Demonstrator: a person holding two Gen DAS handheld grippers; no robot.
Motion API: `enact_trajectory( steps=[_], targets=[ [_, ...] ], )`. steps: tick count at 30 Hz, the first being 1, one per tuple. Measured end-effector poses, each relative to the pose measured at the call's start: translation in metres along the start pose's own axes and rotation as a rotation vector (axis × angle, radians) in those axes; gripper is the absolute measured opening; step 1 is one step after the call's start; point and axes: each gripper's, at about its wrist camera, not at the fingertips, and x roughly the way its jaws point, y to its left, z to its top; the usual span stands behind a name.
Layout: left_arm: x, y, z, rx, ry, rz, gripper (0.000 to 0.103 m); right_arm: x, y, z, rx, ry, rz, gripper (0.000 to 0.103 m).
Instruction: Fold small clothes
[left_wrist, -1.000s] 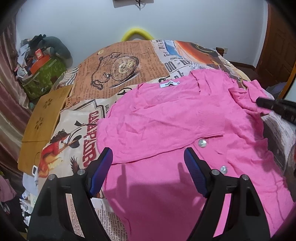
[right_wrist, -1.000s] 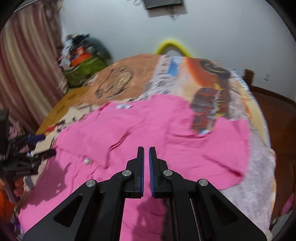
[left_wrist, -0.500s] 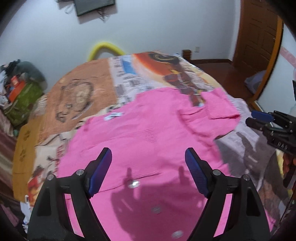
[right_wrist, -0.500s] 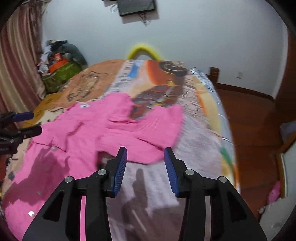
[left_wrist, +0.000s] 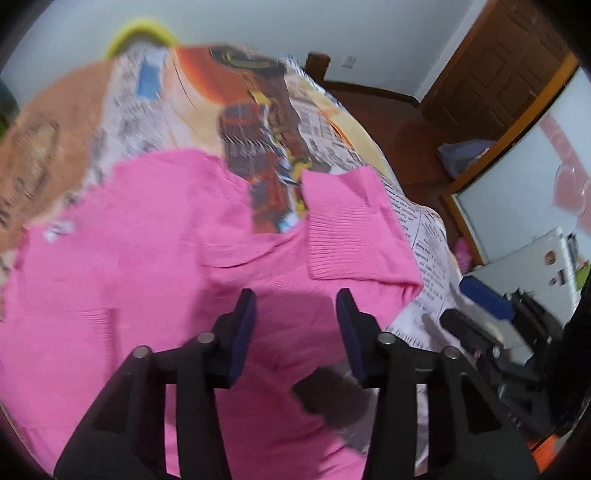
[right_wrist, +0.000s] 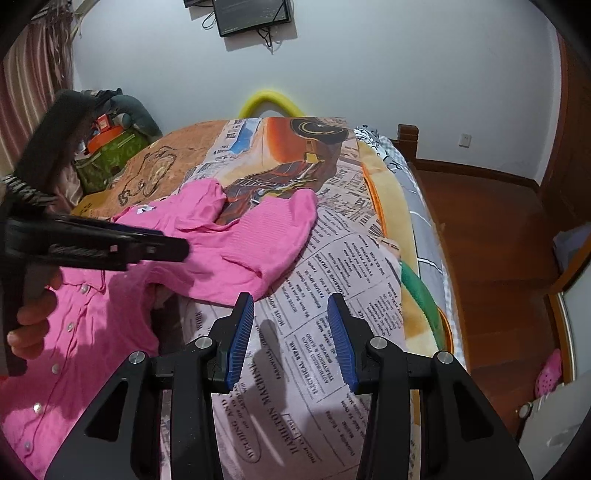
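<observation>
right tongs: black arms, ribbed blue pads, silver screws | left tongs: black, navy pads

Left wrist view: close above the pink cardigan, facing ahead-right toward the door. Right wrist view: higher, looking along the bed to the wall. Both share the cardigan's sleeve and newspaper-print bedspread.
</observation>
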Motion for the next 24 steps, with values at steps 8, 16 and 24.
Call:
enact_trajectory(
  steps=[8, 16, 24],
  targets=[
    [0.025, 0.004, 0.016, -0.115, 0.026, -0.113, 0.042, 0.003, -0.014, -0.002, 0.031, -0.009, 0.02, 0.038],
    [0.034, -0.013, 0.019, -0.032, 0.028, -0.06, 0.015, 0.004, -0.019, -0.005, 0.048, -0.007, 0.021, 0.038],
    [0.01, -0.027, 0.003, 0.067, -0.054, 0.057, 0.005, 0.001, -0.016, -0.001, 0.044, -0.006, 0.012, 0.038]
  ],
)
